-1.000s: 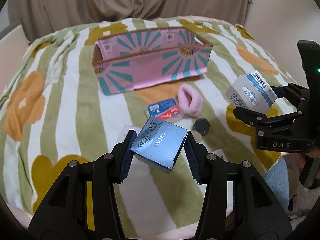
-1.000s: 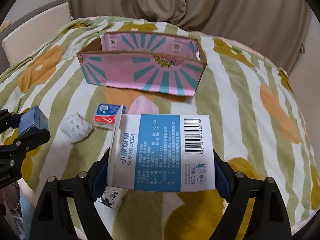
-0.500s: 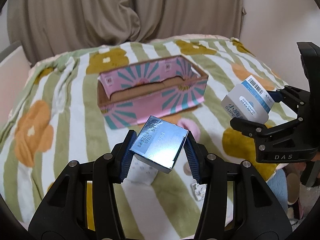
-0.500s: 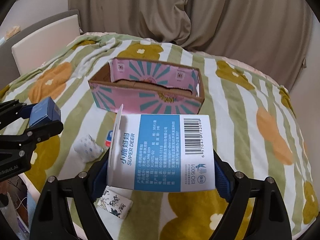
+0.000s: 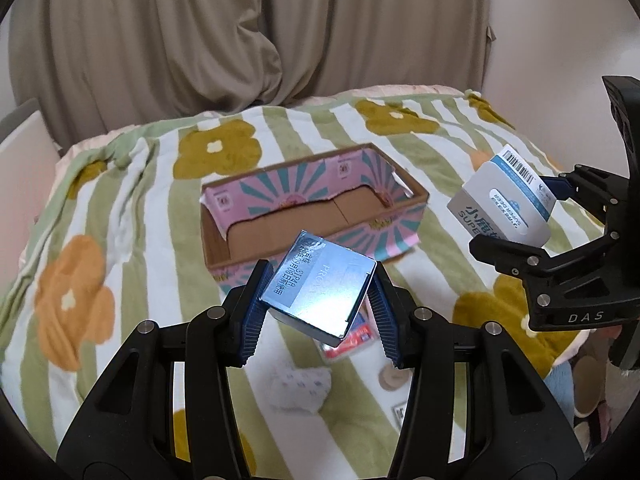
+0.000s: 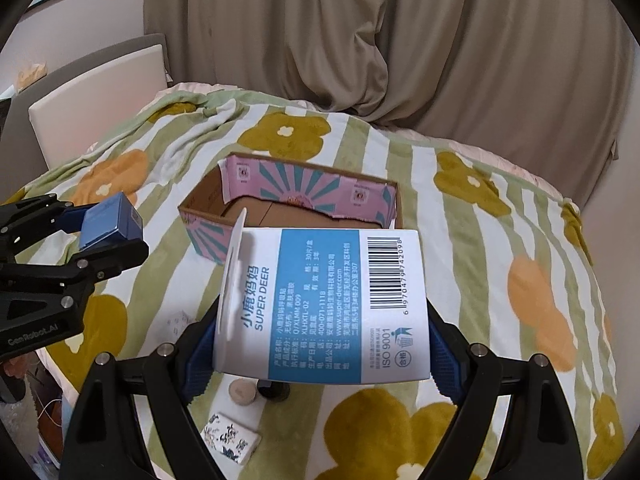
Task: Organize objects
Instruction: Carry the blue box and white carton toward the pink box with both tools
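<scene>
An open pink and teal cardboard box (image 5: 312,216) stands on the flowered blanket; it also shows in the right wrist view (image 6: 296,196). My left gripper (image 5: 318,308) is shut on a shiny blue carton (image 5: 320,288), held tilted above the blanket in front of the box. My right gripper (image 6: 320,344) is shut on a white and blue Super Deer carton (image 6: 324,304), held in the air short of the box. Each gripper shows in the other view: the right one (image 5: 516,216), the left one (image 6: 108,236).
Small items lie on the blanket (image 5: 120,240) below the grippers: a red and blue packet (image 5: 352,340), a white patterned pouch (image 5: 300,388), a round wooden lid (image 6: 242,392), a dark cap (image 6: 274,390), a floral packet (image 6: 230,438). A curtain hangs behind. A white chair back (image 6: 100,92) stands left.
Both grippers have risen and moved toward the box with their cartons still held. The box's inside now shows from above.
</scene>
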### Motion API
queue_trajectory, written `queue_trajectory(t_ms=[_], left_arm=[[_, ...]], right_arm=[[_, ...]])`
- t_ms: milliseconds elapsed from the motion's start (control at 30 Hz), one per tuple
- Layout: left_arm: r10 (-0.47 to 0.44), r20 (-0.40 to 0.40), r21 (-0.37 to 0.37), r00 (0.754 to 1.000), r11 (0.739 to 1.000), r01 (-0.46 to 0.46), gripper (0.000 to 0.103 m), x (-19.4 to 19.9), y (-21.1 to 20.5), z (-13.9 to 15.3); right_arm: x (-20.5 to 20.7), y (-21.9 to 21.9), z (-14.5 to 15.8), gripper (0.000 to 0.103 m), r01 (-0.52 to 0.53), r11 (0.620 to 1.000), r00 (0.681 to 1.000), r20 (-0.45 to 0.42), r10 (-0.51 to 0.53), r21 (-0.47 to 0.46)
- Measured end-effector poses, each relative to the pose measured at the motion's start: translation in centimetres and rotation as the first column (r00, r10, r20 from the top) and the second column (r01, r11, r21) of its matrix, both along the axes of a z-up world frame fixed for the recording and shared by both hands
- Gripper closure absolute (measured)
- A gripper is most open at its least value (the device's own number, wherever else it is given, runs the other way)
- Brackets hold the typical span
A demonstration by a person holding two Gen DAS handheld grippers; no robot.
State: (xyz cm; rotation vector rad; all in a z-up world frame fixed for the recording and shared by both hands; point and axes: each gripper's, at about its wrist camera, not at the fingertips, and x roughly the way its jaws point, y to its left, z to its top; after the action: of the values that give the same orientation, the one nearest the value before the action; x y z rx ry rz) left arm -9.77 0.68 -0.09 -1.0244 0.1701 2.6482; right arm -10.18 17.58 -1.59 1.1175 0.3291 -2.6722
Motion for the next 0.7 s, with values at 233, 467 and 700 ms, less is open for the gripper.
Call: queue_trajectory(t_ms=[233,467,700], left_arm=[[0.007,-0.022,-0.032,1.0,0.999,-0.007,0.058,-3.5,0.0,1.5],[0.003,-0.007,-0.026,1.0,1.0,-0.004,0.058,-7.5,-0.1,1.5],[0.012,0.029,-0.024,0.999,1.0,-0.011,0.058,-12.7,-0.6,-0.2]], right_arm=[[-3.2,-0.1,1.2,0.018,0.0,1.0,1.0,-0.011,0.0,0.011],[-6.9,0.0,1.7,0.018,0.0,1.0,1.0,0.004,0.0,-0.015],[-11.1,-0.1,0.7,0.018,0.015,1.0,0.999,0.031,-0.014,-0.01]])
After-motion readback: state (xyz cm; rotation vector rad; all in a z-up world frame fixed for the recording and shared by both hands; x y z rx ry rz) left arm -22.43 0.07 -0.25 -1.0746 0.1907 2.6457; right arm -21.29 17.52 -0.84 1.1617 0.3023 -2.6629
